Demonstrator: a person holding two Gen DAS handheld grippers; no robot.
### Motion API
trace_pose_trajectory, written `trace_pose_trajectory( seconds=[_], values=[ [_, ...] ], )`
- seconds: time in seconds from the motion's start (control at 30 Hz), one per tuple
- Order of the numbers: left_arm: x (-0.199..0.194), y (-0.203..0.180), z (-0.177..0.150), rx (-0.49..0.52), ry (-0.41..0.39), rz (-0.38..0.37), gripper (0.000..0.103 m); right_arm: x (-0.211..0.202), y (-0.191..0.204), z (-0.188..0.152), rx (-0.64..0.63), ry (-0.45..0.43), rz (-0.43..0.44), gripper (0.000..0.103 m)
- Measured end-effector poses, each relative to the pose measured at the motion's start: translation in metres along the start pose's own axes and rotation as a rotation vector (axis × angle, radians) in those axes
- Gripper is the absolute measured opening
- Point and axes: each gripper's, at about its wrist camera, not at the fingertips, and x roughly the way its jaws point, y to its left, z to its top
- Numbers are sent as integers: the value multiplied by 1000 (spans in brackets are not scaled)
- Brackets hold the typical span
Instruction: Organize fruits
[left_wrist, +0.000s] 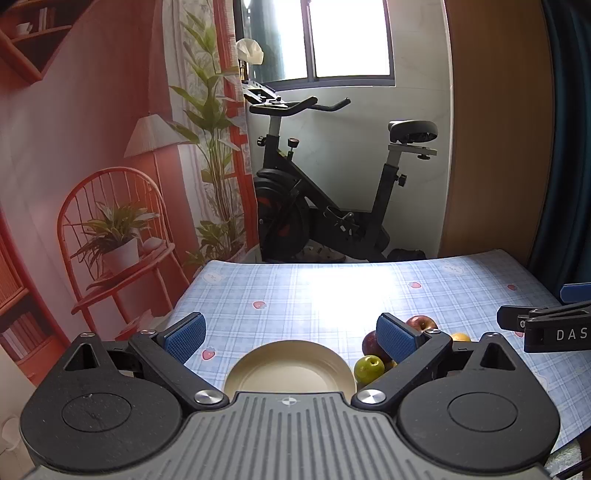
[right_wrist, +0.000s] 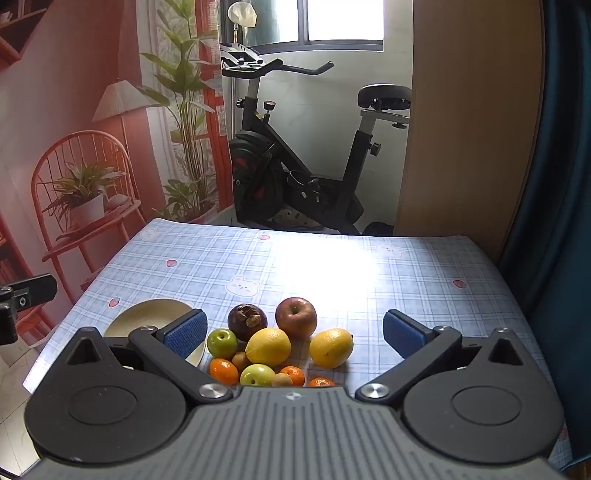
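A: Left view?
B: Left gripper spread wide, holding nothing, above plate on table. Fruits just right of plate.

A: Right view?
B: Right gripper also spread, empty, above fruits: apple, mangosteen, lemons, green apples, oranges. Plate left of them.

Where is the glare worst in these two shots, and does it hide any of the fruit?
Left wrist view: window light blows out the tablecloth beyond the plate, washing out the plaid; fruit stays readable. Right wrist view: the same white patch sits behind the red apple, no fruit hidden. Both views: the window is overexposed, and fisheye bends the table edges.
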Motion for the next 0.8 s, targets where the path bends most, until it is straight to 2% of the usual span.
trace_pose_trajectory(
  seconds=[0.8],
  values=[
    [-3,2,1,-42,-25,-11,100,-4,2,2,-5,1,0,103]
  ],
)
